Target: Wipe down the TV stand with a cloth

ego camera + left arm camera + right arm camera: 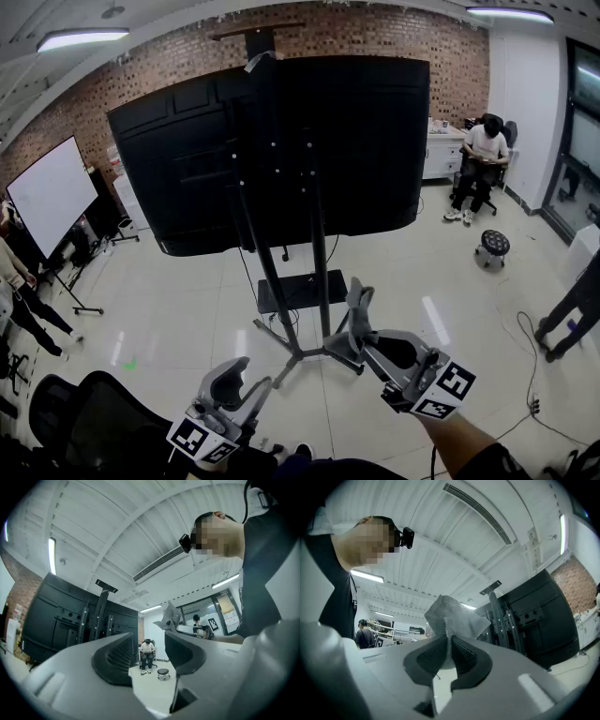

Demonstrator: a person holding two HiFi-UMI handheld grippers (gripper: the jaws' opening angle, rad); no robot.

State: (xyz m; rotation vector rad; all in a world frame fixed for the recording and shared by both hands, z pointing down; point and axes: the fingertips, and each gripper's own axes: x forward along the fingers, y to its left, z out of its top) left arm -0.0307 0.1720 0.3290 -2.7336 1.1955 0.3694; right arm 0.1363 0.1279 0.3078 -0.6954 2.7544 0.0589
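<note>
Grey cloth (451,613) is clamped between the jaws of the right gripper (449,654), which are closed tightly on its lower part, while its crumpled upper part is bunched above the tips. In the head view the same cloth (359,296) is seen sticking up from the right gripper (357,330), which is held low at the right, in front of the foot of the TV stand (321,246) and apart from it. The left gripper (149,654) is held with its jaws apart, and nothing is gripped: a bare gap is left between the two dark pads (117,660). In the head view the left gripper (240,379) is seen at the lower left, beside the right one and nearer the camera. Both are tilted slightly upward. The stand is made up of two black upright poles, a small black shelf (298,289) low down and spreading legs set on the pale tiled floor (187,309). A large black screen (281,141) is mounted on it, with its back turned to the camera. A brick wall (394,37) is seen behind, a whiteboard (52,192) at the left, and a seated person (483,155) at the far right with a round stool (493,245) close by. A black office chair (89,422) is seen at the lower left.
</note>
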